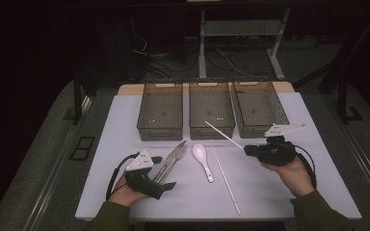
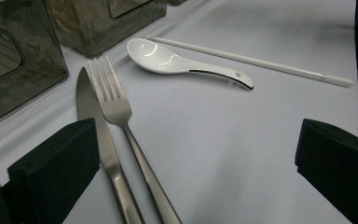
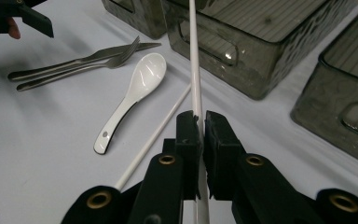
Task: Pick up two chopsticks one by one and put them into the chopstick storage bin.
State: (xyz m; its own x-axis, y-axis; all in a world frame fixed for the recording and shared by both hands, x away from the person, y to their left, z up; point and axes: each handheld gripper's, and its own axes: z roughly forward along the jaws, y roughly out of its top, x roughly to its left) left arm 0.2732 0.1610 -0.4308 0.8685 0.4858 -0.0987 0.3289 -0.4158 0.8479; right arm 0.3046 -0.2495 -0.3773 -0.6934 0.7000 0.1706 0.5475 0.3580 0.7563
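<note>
The right gripper [image 1: 248, 150] is holding a white chopstick [image 1: 223, 134], jaws clenched on it near one end, the long free end pointing up over the desk [image 1: 125, 125] toward the middle bin [image 1: 211, 115]. With such a thin, slick stick gripped so far from its middle, I'm guessing it may be pivoting or slipping out, or its tip may be catching the bin's rim. The left gripper [image 1: 166, 172] is resting with its jaws released over the knife [image 2: 95, 126] and fork [image 2: 121, 116]. The second chopstick [image 1: 225, 180] and spoon [image 1: 202, 159] are lying between the hands.
</note>
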